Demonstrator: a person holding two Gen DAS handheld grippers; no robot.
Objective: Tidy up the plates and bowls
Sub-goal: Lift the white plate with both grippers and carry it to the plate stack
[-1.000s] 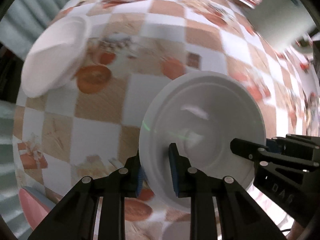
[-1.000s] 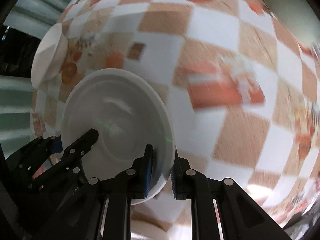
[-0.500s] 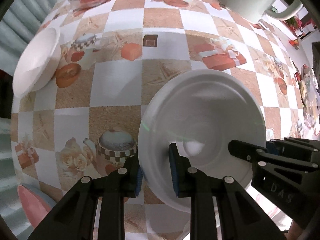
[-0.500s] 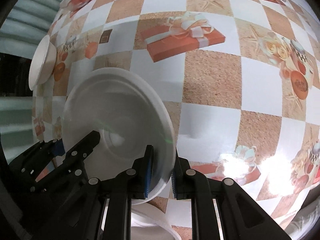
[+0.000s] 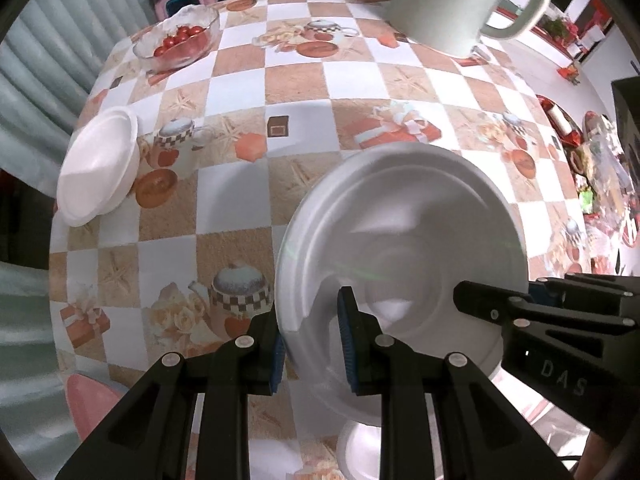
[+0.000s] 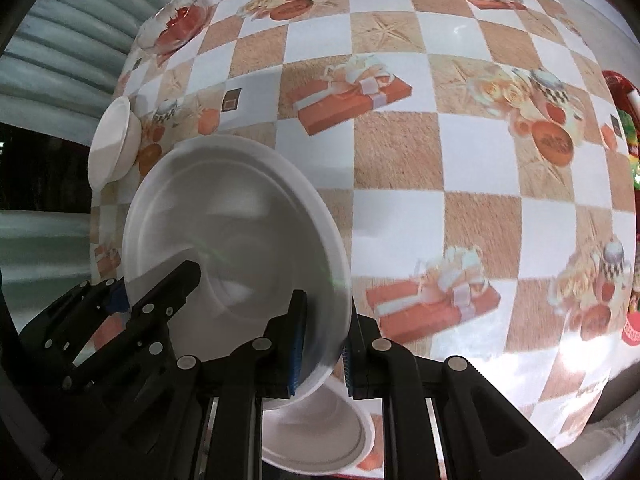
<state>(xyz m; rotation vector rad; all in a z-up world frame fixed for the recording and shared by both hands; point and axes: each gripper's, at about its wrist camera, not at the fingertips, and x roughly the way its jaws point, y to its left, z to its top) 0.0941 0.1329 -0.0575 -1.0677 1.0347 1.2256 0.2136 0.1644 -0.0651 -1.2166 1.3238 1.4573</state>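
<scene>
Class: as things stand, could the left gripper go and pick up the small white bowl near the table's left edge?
Probably not yet. The left gripper is shut on the rim of the large white plate, which the right gripper also pinches. The checkered tablecloth up to the small white bowl looks clear.

We see strong fisheye bending, dark corner vignette; glare on tablecloth right of blurred white plate.

The mug is cut off at the top; tongs hide the lower bowl.
</scene>
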